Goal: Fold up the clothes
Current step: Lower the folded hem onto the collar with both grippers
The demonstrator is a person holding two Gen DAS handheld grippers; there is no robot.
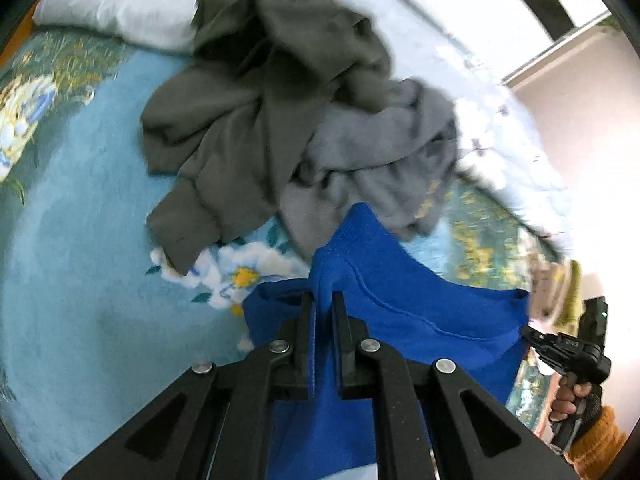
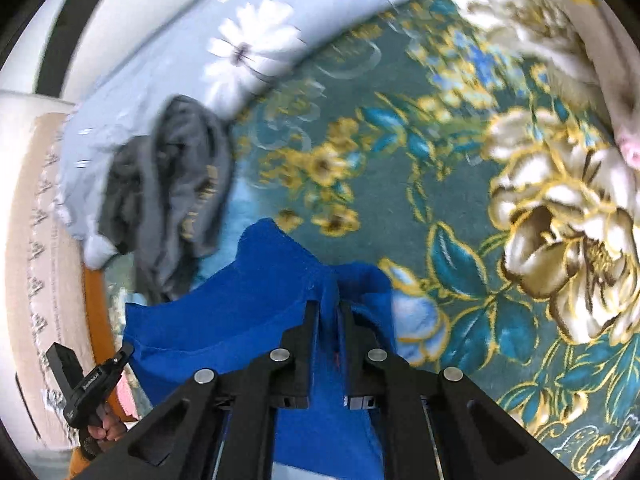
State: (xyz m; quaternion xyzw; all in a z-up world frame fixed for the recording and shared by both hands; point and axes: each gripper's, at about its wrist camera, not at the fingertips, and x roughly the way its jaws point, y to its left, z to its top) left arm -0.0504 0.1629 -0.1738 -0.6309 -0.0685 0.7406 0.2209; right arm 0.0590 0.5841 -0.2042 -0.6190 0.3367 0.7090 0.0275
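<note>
A bright blue garment [image 1: 400, 292] hangs stretched between both grippers above the floral blanket. My left gripper [image 1: 323, 300] is shut on one edge of it. My right gripper [image 2: 329, 308] is shut on another edge of the same blue garment [image 2: 248, 312]. The right gripper's handle and the hand show at the right edge of the left wrist view [image 1: 576, 352]. The left gripper's handle shows at the lower left of the right wrist view [image 2: 88, 388]. An olive-green garment [image 1: 256, 92] and a grey garment [image 1: 384, 148] lie crumpled in a heap beyond.
The teal floral blanket [image 2: 460, 200] covers the bed. A pale blue flowered quilt [image 2: 240, 48] lies along the far side, with the grey garment [image 2: 172, 192] against it. A light grey folded cloth [image 1: 120, 4] lies at the far left. A wall [image 1: 592, 128] stands to the right.
</note>
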